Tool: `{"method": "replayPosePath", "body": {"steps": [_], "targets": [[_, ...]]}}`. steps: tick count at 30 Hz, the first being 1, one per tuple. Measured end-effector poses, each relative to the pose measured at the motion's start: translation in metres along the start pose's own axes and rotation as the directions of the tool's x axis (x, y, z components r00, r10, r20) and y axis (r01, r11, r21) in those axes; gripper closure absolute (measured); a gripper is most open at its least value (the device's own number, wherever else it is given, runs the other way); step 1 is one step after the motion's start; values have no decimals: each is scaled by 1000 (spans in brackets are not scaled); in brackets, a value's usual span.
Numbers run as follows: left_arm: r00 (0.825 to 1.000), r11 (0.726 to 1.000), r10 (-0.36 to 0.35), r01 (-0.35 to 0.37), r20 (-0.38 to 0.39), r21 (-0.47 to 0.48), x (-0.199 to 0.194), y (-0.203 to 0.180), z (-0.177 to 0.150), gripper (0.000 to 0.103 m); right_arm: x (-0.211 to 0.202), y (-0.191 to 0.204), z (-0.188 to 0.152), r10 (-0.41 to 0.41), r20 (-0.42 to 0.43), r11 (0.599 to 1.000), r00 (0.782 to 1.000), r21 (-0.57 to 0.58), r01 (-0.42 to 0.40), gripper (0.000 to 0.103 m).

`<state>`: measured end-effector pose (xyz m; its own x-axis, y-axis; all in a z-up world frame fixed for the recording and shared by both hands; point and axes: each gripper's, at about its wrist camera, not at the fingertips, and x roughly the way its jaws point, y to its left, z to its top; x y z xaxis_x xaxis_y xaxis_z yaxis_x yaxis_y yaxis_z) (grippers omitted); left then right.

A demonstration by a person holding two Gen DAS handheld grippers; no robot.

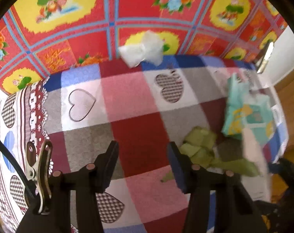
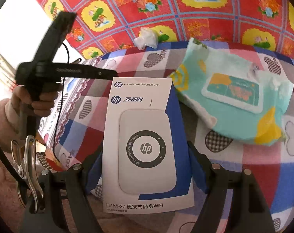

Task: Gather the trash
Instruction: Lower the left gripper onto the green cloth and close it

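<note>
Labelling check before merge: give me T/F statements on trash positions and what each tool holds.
1. The right tool holds a white HP box. True.
2. The left tool grips the green scraps. False: nothing sits between its fingers; the scraps lie beside the right finger.
3. A white wad lies at the table's far edge. True.
4. The teal pack lies on the floor. False: it is over the checked cloth.

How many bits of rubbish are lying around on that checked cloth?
4 that I can see: a white crumpled wad at the far edge, green scraps by the left gripper, a teal wipes pack, and a white box between the right gripper's fingers. More may be hidden.
</note>
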<state>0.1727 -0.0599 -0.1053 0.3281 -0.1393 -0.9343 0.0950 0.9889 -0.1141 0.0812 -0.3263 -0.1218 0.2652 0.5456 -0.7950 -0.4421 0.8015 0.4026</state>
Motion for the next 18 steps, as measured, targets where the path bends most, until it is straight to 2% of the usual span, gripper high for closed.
{"method": "replayPosePath", "body": {"steps": [4, 9, 14, 18], "targets": [[994, 994, -108, 109, -24, 34, 0, -21, 6, 49, 1, -3, -5, -23, -14, 1000, 1000, 13, 23, 25], [988, 986, -138, 144, -70, 85, 17, -50, 0, 49, 4, -8, -9, -39, -23, 998, 999, 38, 40, 25], [989, 986, -95, 109, -115, 126, 35, -67, -11, 49, 5, -10, -15, -34, -20, 997, 999, 70, 35, 25], [996, 988, -39, 50, -75, 149, 38, -75, -12, 48, 6, -14, -18, -35, -12, 994, 999, 103, 36, 25]]}}
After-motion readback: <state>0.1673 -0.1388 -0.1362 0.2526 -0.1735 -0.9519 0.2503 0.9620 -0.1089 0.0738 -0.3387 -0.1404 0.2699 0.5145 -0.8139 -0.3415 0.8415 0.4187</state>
